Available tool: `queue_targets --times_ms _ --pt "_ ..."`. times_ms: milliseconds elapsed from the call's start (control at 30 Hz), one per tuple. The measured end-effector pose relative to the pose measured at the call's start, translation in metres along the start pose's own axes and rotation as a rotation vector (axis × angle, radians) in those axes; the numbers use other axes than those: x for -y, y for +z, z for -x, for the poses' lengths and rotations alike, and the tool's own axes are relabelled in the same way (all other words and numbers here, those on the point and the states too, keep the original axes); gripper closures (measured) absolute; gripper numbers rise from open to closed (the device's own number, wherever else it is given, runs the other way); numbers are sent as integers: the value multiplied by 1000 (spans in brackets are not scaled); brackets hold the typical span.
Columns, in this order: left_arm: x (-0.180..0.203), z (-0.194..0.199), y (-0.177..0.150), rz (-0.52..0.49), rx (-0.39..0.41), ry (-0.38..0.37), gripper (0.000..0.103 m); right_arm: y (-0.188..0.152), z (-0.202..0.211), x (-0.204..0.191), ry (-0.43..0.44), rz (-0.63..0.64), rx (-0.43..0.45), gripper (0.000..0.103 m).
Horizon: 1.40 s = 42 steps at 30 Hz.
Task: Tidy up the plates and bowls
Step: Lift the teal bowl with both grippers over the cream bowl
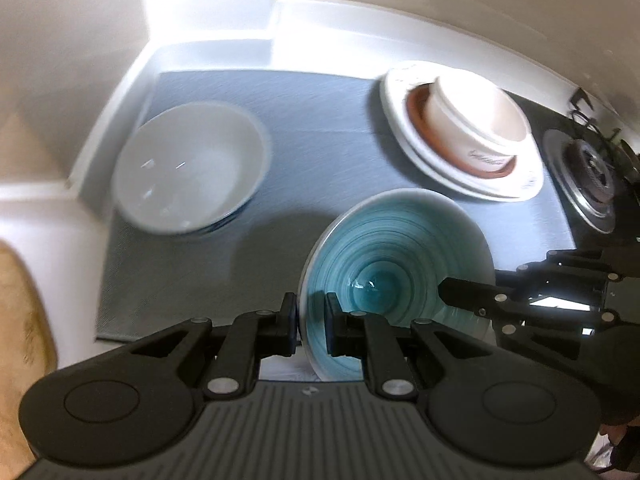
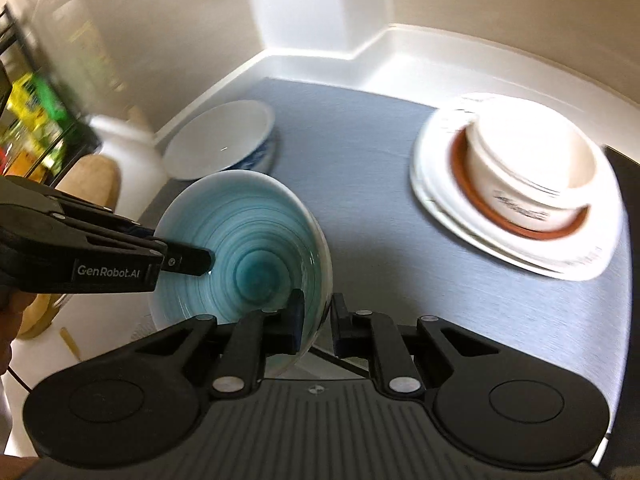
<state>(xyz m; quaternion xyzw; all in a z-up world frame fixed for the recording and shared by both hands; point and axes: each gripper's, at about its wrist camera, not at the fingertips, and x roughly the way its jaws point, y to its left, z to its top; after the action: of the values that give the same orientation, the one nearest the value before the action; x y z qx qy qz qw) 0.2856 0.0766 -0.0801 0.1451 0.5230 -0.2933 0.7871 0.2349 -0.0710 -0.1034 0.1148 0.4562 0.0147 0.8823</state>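
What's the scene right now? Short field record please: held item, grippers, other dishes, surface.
held item: teal bowl, lifted and tilted, gripped at opposite rims
left gripper: shut on the bowl's rim
right gripper: shut on the bowl's rim
other dishes: white bowl at left; cream bowl on a brown saucer, stacked on white plates at right
surface: grey mat on a white counter
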Motion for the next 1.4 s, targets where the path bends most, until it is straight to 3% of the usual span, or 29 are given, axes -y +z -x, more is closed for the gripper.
queue_targets --times_ms 533,867,1400 --pt "63 5 60 -100 111 -63 89 5 48 62 -137 -133 145 88" --pt "94 -2 107 -135 159 -111 89 30 65 90 -213 -151 214 88" --pt "121 -58 177 -152 91 -119 89 78 39 154 -275 -220 203 88"
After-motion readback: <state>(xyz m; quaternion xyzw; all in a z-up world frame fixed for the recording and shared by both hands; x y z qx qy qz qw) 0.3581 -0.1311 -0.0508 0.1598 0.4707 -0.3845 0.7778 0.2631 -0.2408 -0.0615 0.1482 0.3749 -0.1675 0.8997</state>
